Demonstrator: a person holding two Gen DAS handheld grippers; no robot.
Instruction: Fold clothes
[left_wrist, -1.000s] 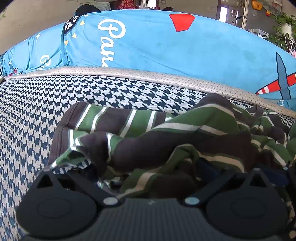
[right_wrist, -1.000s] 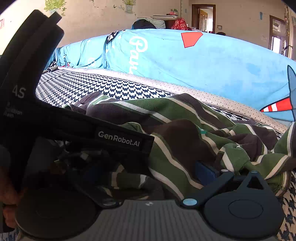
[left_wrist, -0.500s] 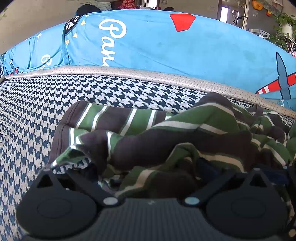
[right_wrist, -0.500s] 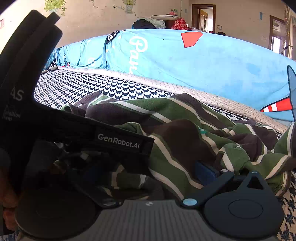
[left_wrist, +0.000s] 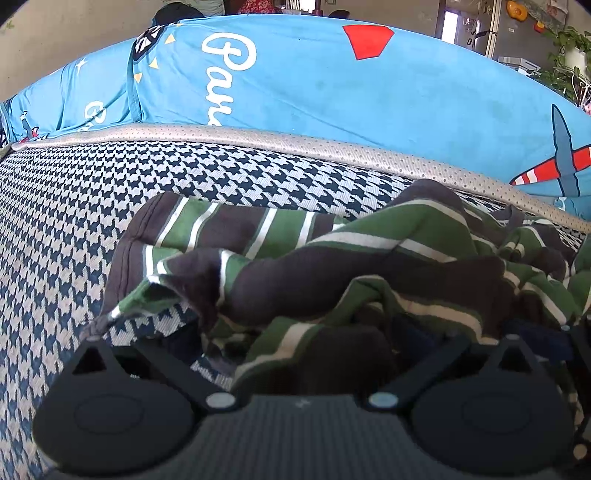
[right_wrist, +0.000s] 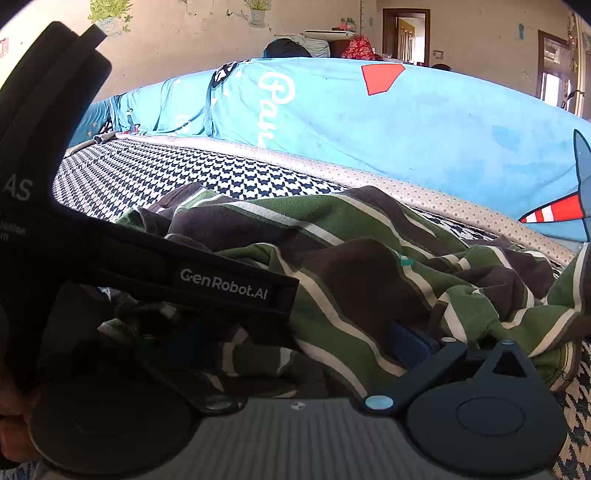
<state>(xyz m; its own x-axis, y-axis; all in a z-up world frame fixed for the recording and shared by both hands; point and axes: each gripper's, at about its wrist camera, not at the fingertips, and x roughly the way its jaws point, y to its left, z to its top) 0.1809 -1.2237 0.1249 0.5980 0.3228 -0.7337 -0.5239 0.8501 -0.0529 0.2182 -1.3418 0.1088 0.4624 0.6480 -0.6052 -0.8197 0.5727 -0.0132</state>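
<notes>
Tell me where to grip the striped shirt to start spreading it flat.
Grip the striped shirt at its dark hemmed edge on the left, coming in low from the left over the houndstooth cover. That band lies flat and exposed; the rest is bunched in overlapping folds.

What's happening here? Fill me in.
A person is working on a crumpled green, brown and white striped shirt with a handheld gripper in each hand. It lies bunched on a houndstooth-patterned surface, with a blue printed cover behind. Both the left gripper and the right gripper are pushed into the near edge of the heap; fabric hides their fingertips, so any grip is unclear. The shirt is not yet spread flat or folded.
</notes>
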